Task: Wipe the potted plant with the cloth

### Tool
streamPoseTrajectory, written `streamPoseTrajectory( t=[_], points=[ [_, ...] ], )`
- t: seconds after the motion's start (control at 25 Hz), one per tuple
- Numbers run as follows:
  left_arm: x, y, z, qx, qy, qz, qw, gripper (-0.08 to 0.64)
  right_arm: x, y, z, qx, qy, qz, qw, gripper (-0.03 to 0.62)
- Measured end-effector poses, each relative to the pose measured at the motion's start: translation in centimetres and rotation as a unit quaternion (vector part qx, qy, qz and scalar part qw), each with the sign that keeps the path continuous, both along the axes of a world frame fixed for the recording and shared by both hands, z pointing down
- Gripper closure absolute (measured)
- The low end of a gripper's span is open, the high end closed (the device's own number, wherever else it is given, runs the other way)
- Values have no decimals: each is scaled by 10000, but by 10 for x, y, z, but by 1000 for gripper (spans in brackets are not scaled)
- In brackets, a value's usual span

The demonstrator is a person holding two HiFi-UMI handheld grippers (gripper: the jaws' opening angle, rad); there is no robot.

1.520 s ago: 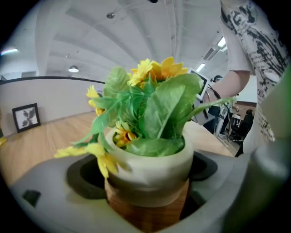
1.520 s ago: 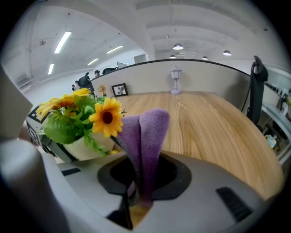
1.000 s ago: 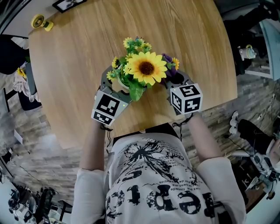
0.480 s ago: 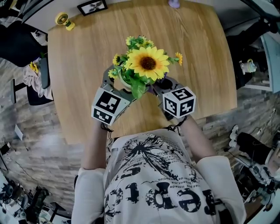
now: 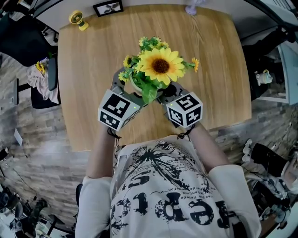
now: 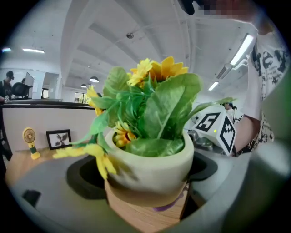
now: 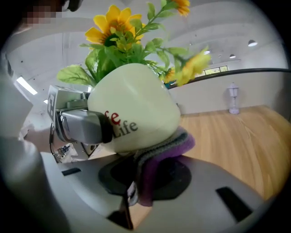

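Potted plant (image 5: 158, 67) x1 — in left gripper (image 5: 126, 89) clamp; cloth (image 7: 163, 150) x1 — in right gripper (image 5: 171, 90) pinch.

Light wood table (image 5: 88, 56) sits under both the left gripper (image 5: 122, 90) and the right gripper (image 5: 173, 90). At its far edge, beyond them: framed picture (image 5: 108, 7), small yellow fan (image 5: 78, 18), pale bottle (image 5: 192, 8). Dark chair (image 5: 25, 42) well left of the left gripper. Grey plank floor (image 5: 42, 144). White ceiling (image 6: 136, 27) with strip lights (image 6: 241, 50). Bright window band (image 7: 213, 70) far off.

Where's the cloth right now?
Right gripper view, low centre: the cloth is pinched in the right tongs, pressed against the underside of the pot.
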State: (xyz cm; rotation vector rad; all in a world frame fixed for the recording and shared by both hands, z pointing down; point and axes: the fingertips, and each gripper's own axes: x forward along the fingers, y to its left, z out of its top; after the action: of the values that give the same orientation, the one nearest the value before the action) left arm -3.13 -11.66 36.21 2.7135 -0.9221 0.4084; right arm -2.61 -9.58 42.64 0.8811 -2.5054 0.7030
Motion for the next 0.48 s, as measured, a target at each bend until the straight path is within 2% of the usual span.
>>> streamPoseTrajectory(
  t=[0.16, 0.48],
  points=[
    [5, 3, -8, 77, 153, 25, 9999, 38, -16, 14, -7, 174, -70, -370, 9991, 515],
    [-2, 4, -12, 140, 246, -23, 9996, 38, -31, 22, -12, 177, -267, -572, 9979, 515]
  ],
)
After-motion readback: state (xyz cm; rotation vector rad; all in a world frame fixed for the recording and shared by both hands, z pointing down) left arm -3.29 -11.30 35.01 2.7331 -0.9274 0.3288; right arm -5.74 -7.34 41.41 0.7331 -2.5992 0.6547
